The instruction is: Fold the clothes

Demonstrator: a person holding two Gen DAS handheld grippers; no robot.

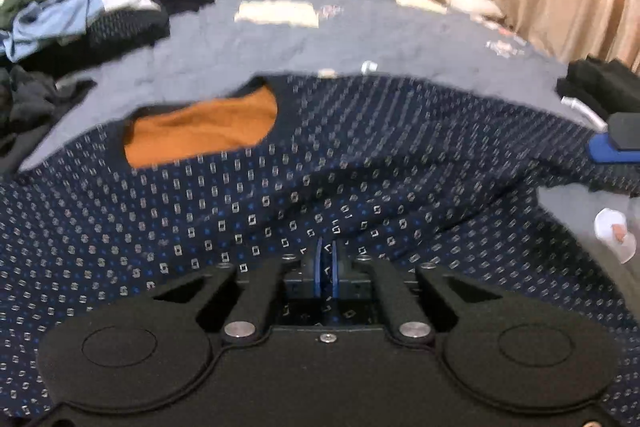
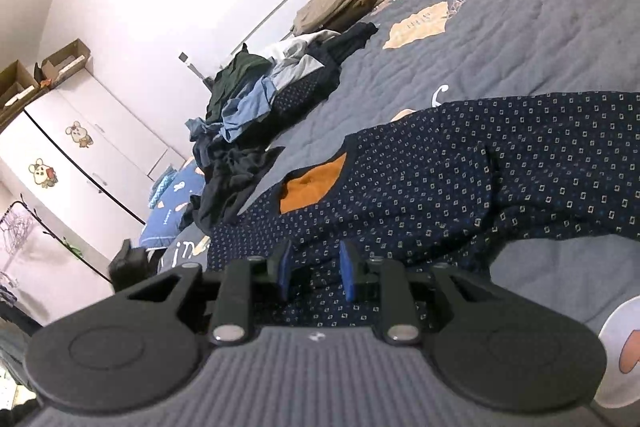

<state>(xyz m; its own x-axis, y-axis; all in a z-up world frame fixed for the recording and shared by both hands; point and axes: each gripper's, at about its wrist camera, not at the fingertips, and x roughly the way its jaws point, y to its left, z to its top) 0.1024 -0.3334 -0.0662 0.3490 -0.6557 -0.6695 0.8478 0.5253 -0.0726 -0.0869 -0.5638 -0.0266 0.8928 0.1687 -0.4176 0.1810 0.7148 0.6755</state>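
left gripper [image 1: 327, 259]: clamped on a fold of the patterned sweater [image 1: 360, 163] | right gripper [image 2: 316, 269]: jaws held apart, sweater hem between, grip not discernible | sweater: spread ahead on the quilt [image 1: 224, 43]

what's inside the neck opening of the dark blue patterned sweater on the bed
Through the neck opening of the patterned sweater, an orange lining or garment shows. Whether it is the sweater's inside or a separate piece cannot be told; the rest is covered by the patterned fabric.
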